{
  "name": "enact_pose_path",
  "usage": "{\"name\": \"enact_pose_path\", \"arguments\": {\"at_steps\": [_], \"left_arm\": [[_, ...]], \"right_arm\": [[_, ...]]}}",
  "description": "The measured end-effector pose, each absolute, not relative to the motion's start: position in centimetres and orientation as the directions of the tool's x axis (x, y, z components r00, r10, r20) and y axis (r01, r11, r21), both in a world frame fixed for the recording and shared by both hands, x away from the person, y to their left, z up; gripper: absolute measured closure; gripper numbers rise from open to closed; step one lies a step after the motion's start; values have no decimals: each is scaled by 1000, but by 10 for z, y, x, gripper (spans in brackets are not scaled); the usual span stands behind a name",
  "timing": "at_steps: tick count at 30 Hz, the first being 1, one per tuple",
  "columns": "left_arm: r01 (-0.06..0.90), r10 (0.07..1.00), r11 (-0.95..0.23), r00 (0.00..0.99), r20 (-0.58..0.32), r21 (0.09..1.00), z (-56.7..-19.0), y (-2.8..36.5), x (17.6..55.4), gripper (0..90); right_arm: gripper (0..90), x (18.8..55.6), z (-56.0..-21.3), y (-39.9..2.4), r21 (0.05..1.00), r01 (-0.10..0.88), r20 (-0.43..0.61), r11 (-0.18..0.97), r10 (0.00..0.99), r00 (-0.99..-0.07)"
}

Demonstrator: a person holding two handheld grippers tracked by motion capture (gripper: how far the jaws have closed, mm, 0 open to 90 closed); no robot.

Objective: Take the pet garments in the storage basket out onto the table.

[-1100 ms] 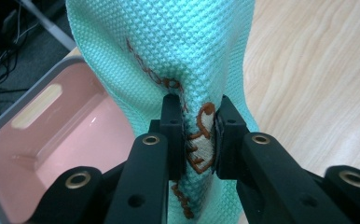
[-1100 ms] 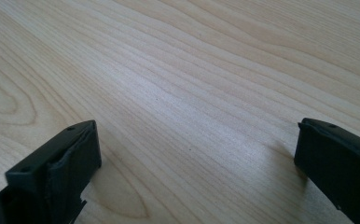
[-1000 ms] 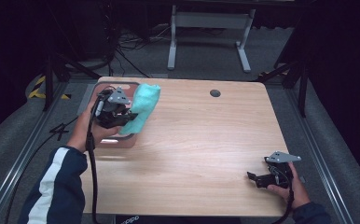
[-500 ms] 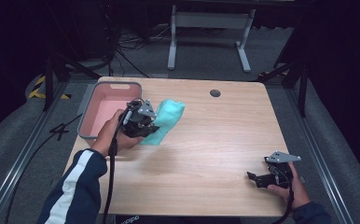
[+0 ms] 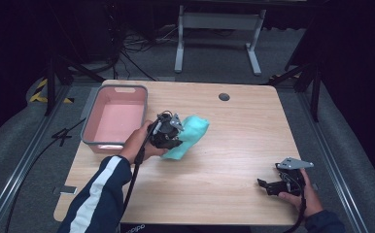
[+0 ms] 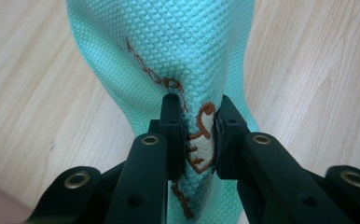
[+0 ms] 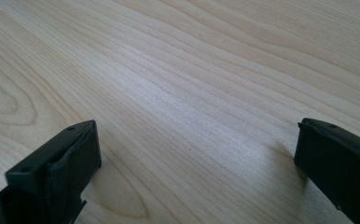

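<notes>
A turquoise waffle-weave cloth (image 5: 189, 136) with brown stitching lies bunched on the wooden table (image 5: 234, 126), just right of the pink tub. My left gripper (image 5: 172, 141) is shut on a fold of this cloth; in the left gripper view the cloth (image 6: 178, 60) stretches away from the pinching jaws of the left gripper (image 6: 197, 135). My right gripper (image 5: 269, 185) rests low near the table's front right corner, held by a hand. Its jaws stand wide apart over bare wood in the right gripper view, the right gripper (image 7: 197, 158) holding nothing.
A pink tub with a grey rim (image 5: 91, 127) stands at the table's left side. A dark round grommet (image 5: 224, 96) sits near the far edge. A cable trails from the left gripper along the sleeve. A metal stand (image 5: 214, 29) is on the floor behind.
My left gripper has carried the cloth out of the pink tub, rightward and down onto the table. The right gripper has stayed where it was.
</notes>
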State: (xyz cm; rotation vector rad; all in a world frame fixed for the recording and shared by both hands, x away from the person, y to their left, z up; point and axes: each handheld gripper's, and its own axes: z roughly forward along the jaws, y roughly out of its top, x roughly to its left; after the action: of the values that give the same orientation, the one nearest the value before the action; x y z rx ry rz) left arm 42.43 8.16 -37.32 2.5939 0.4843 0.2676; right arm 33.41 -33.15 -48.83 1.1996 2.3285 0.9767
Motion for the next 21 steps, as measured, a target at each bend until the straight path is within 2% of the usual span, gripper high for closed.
{"name": "enact_pose_path", "arguments": {"at_steps": [8,21], "left_arm": [[292,359,-842,931,68,454,-398,54,431,768],[274,327,-852,944,46,446,-428,30,434,749]], "right_arm": [[7,334,-488,-332,710,574,7,408,811,-585],[7,334,-488,-332,710,574,7,408,811,-585]]}}
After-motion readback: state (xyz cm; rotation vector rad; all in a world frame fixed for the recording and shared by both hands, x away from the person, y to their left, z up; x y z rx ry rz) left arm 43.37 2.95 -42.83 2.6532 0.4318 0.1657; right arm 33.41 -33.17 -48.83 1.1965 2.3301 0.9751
